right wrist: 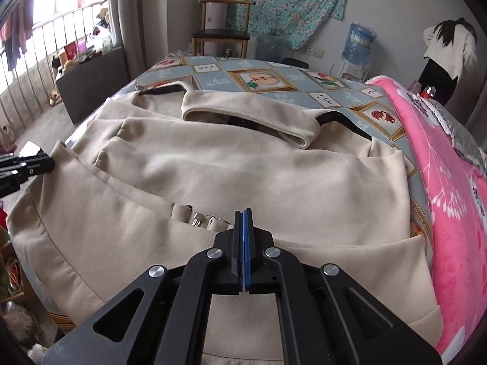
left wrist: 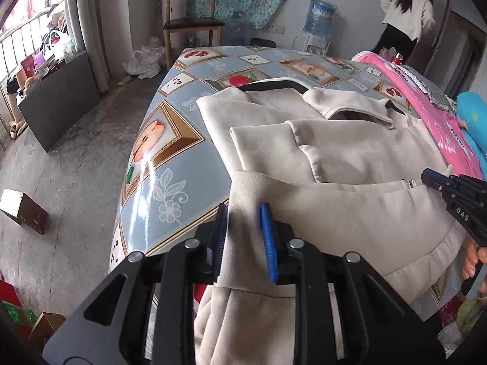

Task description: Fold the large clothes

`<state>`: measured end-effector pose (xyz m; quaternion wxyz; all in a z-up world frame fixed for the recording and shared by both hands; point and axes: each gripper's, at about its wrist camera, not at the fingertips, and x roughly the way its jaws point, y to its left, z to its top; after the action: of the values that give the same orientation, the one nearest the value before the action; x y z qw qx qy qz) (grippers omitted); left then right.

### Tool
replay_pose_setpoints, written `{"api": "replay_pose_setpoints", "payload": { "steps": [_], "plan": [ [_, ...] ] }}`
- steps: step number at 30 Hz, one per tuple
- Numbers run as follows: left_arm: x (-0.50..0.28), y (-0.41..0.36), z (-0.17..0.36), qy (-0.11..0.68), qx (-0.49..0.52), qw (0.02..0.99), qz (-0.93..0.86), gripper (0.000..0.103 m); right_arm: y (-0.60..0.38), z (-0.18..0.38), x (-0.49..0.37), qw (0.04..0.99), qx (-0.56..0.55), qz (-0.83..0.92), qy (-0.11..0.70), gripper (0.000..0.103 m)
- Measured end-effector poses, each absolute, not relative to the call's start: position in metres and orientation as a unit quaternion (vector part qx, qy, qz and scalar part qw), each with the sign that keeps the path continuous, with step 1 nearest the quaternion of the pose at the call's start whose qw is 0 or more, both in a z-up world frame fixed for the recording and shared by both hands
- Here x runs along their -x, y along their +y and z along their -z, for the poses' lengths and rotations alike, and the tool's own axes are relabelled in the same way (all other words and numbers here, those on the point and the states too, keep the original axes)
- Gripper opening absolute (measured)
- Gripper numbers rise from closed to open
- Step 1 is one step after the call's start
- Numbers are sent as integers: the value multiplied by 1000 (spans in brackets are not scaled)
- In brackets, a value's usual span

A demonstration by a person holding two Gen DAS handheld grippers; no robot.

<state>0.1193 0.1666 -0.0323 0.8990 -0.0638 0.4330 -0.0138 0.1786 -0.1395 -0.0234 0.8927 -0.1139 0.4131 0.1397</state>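
Note:
A large beige jacket (left wrist: 350,164) lies spread on the table, collar at the far side, sleeves folded over its front; it also shows in the right wrist view (right wrist: 243,164). My left gripper (left wrist: 243,237) is closed on the jacket's ribbed hem at its near left corner, fabric between the blue pads. My right gripper (right wrist: 243,243) has its jaws pressed together over the jacket's near hem, beside the zipper end (right wrist: 197,220); I cannot see fabric between the pads. It also shows at the right edge of the left wrist view (left wrist: 426,176).
The table (left wrist: 170,152) has a glossy blue cloth with fruit pictures. A pink blanket (right wrist: 450,182) lies along its right side. A wooden chair (left wrist: 191,21) and a water dispenser (left wrist: 318,18) stand at the far wall, where a person (left wrist: 408,21) bends. A dark cabinet (left wrist: 57,100) stands at the left.

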Motion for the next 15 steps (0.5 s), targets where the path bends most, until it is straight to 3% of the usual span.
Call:
{"api": "replay_pose_setpoints", "payload": {
  "steps": [4, 6, 8, 9, 15],
  "plan": [
    [-125, 167, 36, 434, 62, 899, 13, 23, -154, 16, -180, 878, 36, -192, 438, 1],
    [-127, 166, 37, 431, 61, 900, 11, 22, -155, 15, -177, 865, 12, -212, 455, 10],
    [-127, 165, 37, 430, 57, 901, 9, 21, -153, 18, -175, 854, 2, -219, 471, 51],
    [-127, 164, 37, 430, 53, 901, 7, 21, -151, 21, -173, 850, 1, -224, 476, 57],
    [-125, 155, 36, 418, 24, 908, -4, 17, -130, 42, -168, 847, 67, -191, 492, 57]
  ]
}}
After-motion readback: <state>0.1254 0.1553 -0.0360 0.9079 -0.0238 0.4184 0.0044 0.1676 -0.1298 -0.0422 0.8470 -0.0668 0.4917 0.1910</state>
